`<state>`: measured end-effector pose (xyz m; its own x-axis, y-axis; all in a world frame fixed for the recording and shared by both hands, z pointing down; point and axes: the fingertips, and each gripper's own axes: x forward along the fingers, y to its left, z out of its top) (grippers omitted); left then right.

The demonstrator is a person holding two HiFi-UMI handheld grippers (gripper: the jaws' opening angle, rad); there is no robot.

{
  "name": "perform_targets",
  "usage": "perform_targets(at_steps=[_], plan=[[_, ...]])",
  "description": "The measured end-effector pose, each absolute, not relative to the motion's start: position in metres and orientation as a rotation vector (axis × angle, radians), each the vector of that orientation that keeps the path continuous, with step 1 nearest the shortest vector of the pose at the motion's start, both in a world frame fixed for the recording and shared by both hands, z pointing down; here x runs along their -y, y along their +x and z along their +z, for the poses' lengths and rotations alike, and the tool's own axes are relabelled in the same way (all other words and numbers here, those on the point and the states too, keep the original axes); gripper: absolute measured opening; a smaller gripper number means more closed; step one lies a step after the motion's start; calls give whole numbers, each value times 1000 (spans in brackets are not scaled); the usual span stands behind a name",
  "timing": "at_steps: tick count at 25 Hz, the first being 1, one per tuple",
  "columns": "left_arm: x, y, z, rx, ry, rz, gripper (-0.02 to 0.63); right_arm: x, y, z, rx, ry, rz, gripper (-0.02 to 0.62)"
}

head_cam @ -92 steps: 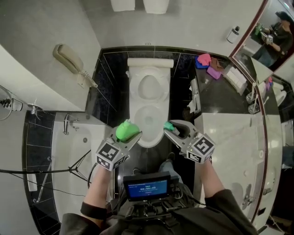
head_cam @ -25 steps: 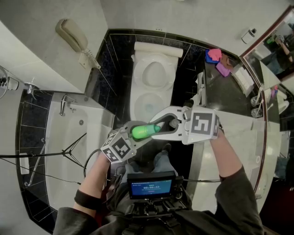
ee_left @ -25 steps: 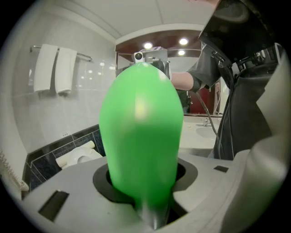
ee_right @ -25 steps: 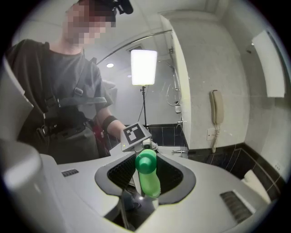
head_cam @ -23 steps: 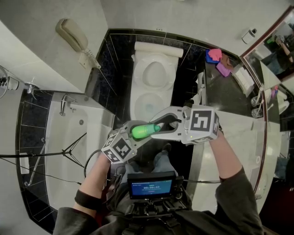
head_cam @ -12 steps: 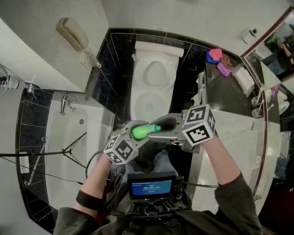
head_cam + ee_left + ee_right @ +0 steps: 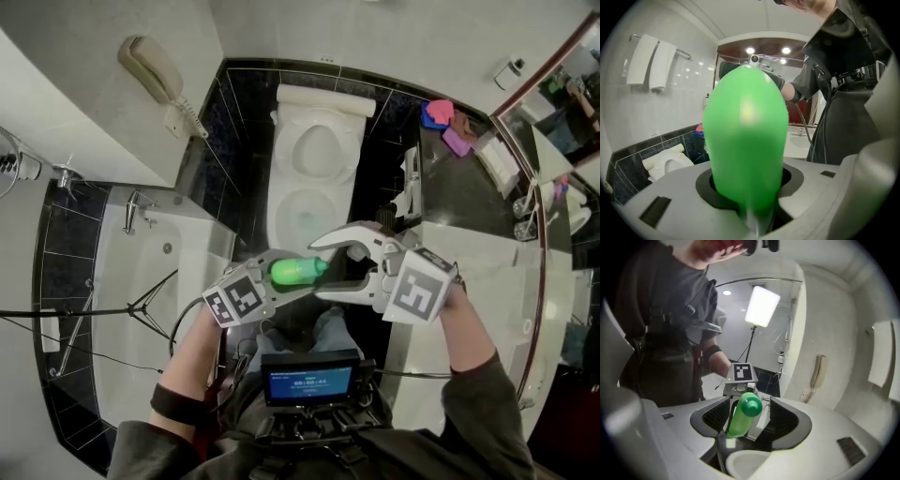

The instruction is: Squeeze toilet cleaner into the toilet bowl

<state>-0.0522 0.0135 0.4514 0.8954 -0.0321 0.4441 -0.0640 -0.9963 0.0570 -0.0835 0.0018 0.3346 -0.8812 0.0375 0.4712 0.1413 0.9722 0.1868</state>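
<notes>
Release is happening at the right gripper [image 7: 319, 270]: its fingers [image 7: 801, 427] have just been opening and are now standing wide apart. The darker green cap [image 7: 751, 406] of the cleaner bottle [image 7: 298, 271] is sitting in the gap between them, touching neither pad. A few seconds ago this gripper was carrying a small green piece well apart from the bottle, and a second ago it was closed round the bottle's tip. It is therefore probably letting go after working the cap, though whether the cap is tight or loose is not showing. The left gripper [image 7: 277, 277] is keeping its fingers [image 7: 665, 197] clamped on the bottle's body, holding it roughly level. The toilet bowl [image 7: 281, 208] is lying just beyond both sets of fingertips, and nothing appears to be going into it.
</notes>
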Motion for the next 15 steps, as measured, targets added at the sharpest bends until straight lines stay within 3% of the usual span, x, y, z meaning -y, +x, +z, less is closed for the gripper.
perform_targets(at_steps=[4,7,9,13,15], plan=[[-19,-54,451,-13,2972,709,179,-11,-82,335,2587,-178,-567,243],[-23,-55,452,-48,2964,724,178,-14,-84,341,2496,-202,-694,242],[-24,-54,451,-61,2959,722,179,-15,-86,342,2474,-211,-741,242],[-25,-52,450,-74,2955,709,178,-16,-88,343,2466,-217,-761,164],[-24,-52,450,-65,2961,714,179,-16,-88,343,2482,-220,-708,163]])
